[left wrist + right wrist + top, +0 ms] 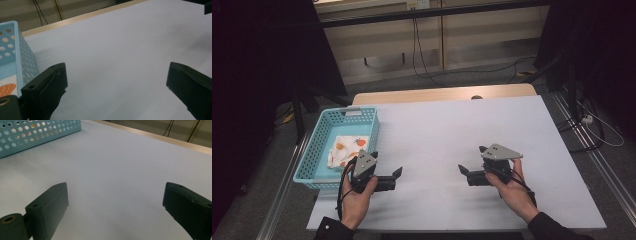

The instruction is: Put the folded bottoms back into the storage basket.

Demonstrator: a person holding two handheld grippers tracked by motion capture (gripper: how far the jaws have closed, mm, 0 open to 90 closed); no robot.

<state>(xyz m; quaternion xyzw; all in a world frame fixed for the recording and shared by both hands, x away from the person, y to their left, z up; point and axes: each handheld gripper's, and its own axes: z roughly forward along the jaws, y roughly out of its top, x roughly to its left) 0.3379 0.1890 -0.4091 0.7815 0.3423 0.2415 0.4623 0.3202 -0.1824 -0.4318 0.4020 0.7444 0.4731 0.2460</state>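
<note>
Left gripper [398, 172]: black hard-plastic body, grey three-cornered plate on top, black cable looping down by the wrist. Jaws spread wide, nothing between them; blocky matte wedges with flat inner faces in the left gripper view [117, 82]. It sits low over the table, held in the left hand [357, 197], jaws pointing toward the table's middle.

Right gripper [462, 170]: same build, grey plate, black cable. Jaws also wide apart and empty; in the right gripper view [116, 202] the same chunky dark blocks, a round screw hole on the left one. Held in the right hand [512, 190], pointing inward at the left gripper. The two are well apart, bare table between them.

Table [452, 130]: smooth white matte sheet over a light wood top, wood edge showing at the far side.

Basket [319, 147]: light blue plastic, rectangular, walls punched with round holes, handle cutout on the far end. Sits at the table's left edge, just beside the left gripper, near wall close to the jaw in the left gripper view [23, 62]. Also across the table in the right gripper view [37, 132].

Cloth [344, 150]: soft, white with orange prints, crumpled, lying inside the basket on its floor. Basket wall stands between it and the left gripper.

Beyond the table: grey floor, black cables [422, 55], pale cabinet fronts, dark curtains on both sides.
</note>
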